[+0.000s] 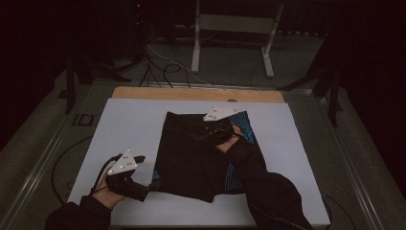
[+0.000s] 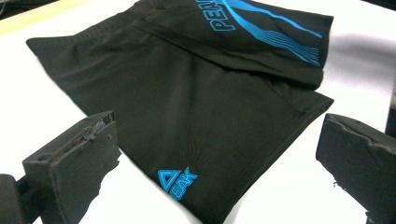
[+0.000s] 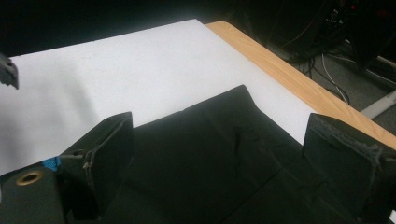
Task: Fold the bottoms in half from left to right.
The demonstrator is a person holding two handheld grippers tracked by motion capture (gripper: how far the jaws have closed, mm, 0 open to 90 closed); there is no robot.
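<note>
Black shorts with blue print lie flat in the middle of the white mat. My left gripper is at the shorts' near left corner, low over the mat. Its jaws stand wide open in the left gripper view, with the hem corner and a small blue logo lying between them, untouched. My right gripper hovers over the far part of the shorts, near the waistband. It is open, with black cloth below and nothing held.
The mat covers a wooden table whose bare edge shows at the back. Beyond it on the floor are white stand legs and loose cables. A metal rail runs along the left side.
</note>
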